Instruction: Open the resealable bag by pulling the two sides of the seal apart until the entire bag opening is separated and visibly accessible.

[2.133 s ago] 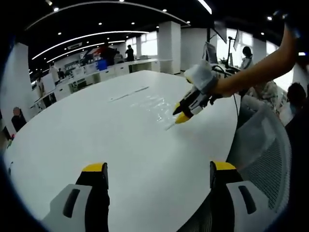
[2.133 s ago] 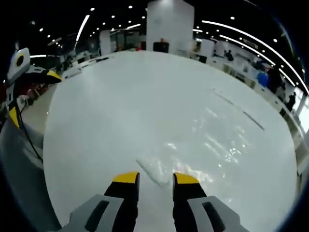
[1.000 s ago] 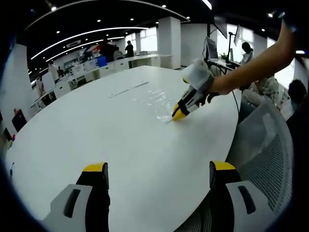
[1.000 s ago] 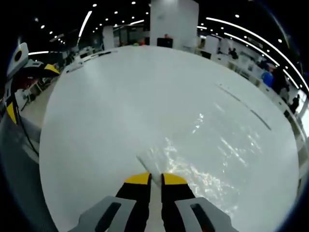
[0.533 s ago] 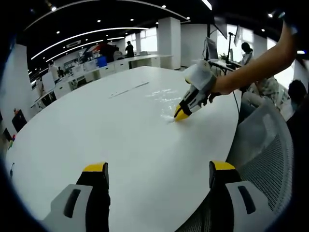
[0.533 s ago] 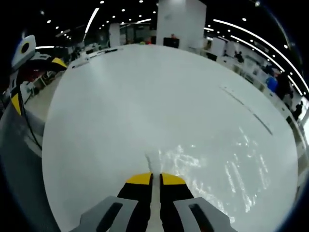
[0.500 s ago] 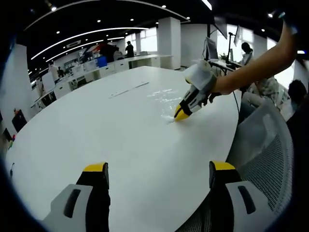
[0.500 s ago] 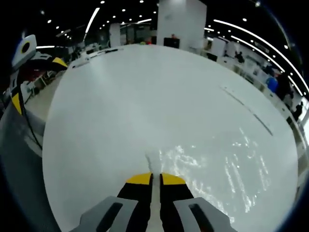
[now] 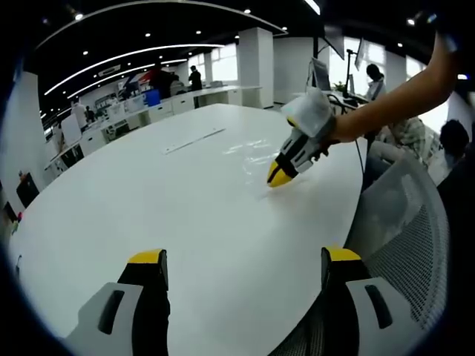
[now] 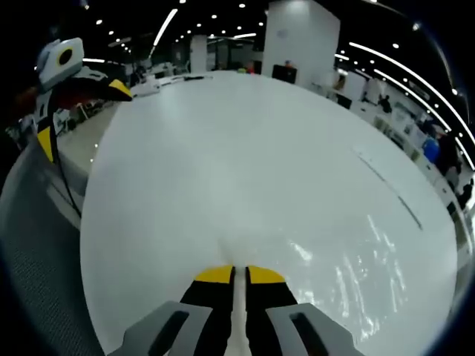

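The clear resealable bag (image 9: 249, 150) lies on the white oval table (image 9: 171, 193) and shows mostly as glints. Its near edge rises to my right gripper (image 9: 279, 176), which a person's arm holds in from the right, a little above the tabletop. In the right gripper view, the right gripper (image 10: 239, 275) has its yellow-tipped jaws shut on a thin strip of the bag, and the rest of the bag (image 10: 356, 285) shimmers off to the right. My left gripper (image 9: 245, 258) stands wide open over the table's near edge with nothing in it. The left gripper (image 10: 70, 70) also appears at the upper left.
A grey mesh chair (image 9: 404, 215) stands at the table's right edge, and its back (image 10: 37, 252) fills the left of the right gripper view. A thin dark seam (image 9: 194, 140) crosses the far tabletop. Desks and people (image 9: 194, 77) are far behind.
My right gripper's jaws have gone from slightly apart to shut on the bag's near edge. It has then lifted that edge and drawn back. The left gripper has stayed open and still.
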Demonstrator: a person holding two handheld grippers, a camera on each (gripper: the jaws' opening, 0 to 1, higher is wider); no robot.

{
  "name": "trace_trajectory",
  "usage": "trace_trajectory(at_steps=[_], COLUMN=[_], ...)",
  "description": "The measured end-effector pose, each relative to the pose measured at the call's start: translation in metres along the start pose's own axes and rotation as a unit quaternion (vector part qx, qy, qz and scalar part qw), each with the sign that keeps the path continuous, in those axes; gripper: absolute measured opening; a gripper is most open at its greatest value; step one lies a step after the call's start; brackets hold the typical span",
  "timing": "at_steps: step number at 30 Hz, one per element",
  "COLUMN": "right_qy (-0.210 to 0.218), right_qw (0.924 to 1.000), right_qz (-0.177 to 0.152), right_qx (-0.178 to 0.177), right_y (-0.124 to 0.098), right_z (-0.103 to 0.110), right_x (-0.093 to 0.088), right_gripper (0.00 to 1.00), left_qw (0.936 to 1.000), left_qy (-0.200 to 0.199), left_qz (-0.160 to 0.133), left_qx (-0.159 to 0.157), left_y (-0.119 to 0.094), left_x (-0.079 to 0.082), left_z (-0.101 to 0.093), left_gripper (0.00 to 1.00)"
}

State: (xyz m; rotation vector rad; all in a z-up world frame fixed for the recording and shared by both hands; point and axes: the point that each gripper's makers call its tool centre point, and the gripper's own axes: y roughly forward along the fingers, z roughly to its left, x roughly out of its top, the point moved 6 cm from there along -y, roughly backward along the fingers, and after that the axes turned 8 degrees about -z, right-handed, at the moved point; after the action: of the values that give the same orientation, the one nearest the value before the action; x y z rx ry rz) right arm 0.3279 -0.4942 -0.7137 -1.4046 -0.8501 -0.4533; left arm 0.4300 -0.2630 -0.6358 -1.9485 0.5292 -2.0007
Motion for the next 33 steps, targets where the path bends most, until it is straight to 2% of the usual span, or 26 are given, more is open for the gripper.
trace_trajectory(at_steps=[3,9,17,21,33], right_qy=[-0.018,-0.026,-0.070,-0.089,-0.098], right_qw=[0.9998,0.9995,0.9957,0.9933,0.9899], right_qz=[0.003,0.002,0.012,0.022,0.020], right_qx=[0.007,0.017,0.060,0.069,0.101], right_y=[-0.003,-0.008,-0.011,-0.013,-0.019], right_z=[0.003,0.009,0.028,0.034,0.054], right_x=[0.001,0.003,0.008,0.010,0.019], right_gripper=[0.00,0.00,0.00,0.00,0.00], left_qw=[1.0000,0.9999,0.9998,0.9998,0.9993], left_qy=[0.004,0.006,0.012,0.014,0.021], left_qz=[0.000,-0.004,-0.004,-0.003,-0.002], left_qx=[-0.005,-0.009,-0.014,-0.017,-0.031], left_y=[0.001,0.001,0.000,-0.002,-0.003], left_x=[0.001,0.003,0.002,0.002,0.001], left_z=[-0.002,-0.006,-0.010,-0.013,-0.021], left_gripper=[0.82,0.82,0.80,0.80,0.74])
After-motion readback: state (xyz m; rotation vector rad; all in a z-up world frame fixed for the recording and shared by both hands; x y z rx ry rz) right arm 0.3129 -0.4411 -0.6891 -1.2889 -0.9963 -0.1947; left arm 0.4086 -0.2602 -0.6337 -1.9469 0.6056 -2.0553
